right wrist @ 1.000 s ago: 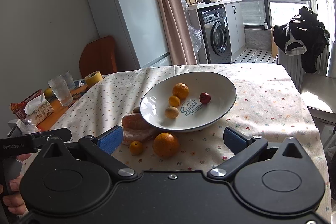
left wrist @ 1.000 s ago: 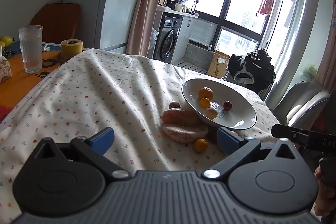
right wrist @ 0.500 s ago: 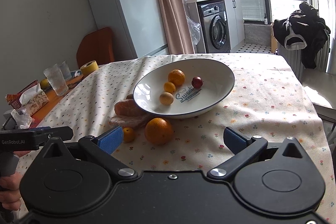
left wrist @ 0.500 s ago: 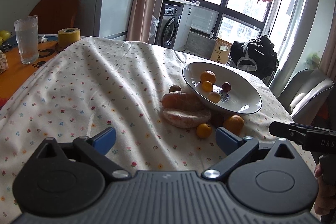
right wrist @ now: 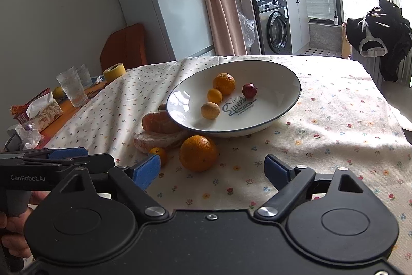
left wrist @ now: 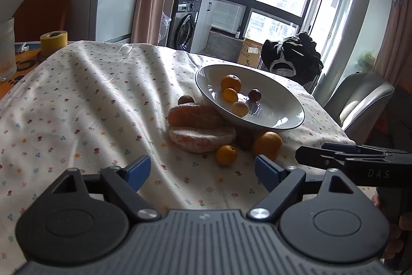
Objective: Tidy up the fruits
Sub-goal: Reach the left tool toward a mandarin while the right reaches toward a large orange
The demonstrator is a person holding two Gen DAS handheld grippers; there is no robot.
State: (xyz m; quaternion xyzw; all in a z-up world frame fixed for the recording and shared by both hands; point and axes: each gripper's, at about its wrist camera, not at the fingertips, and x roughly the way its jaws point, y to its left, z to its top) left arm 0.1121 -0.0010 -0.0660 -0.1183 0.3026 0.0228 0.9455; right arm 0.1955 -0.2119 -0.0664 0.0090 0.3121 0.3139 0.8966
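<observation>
Bowl (right wrist: pixel 288 94): glazed ceramic, glossy, catching window glare. Tablecloth (right wrist: pixel 322 125): matt woven cloth, floral print, lying creased over the tabletop. Large orange (right wrist: pixel 198 153): dimpled, faintly shiny peel. Peeled citrus halves (left wrist: pixel 198 128): dull, fibrous pith showing. Left gripper (left wrist: pixel 202 169): matt black plastic, ribbed housing, 2 bright metal pivot screws, blue rubbery pads (left wrist: pixel 137 169). Drinking glass (right wrist: pixel 72 89): clear, textured. Tape roll (left wrist: pixel 53 43): yellow, papery.

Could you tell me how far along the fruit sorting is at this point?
Partly done. Four fruits already lie in the white bowl. Nothing is in hand: the left gripper and right gripper are both open and empty. Left on the cloth: a large orange, a small orange, peeled segments and two dark fruits.
</observation>
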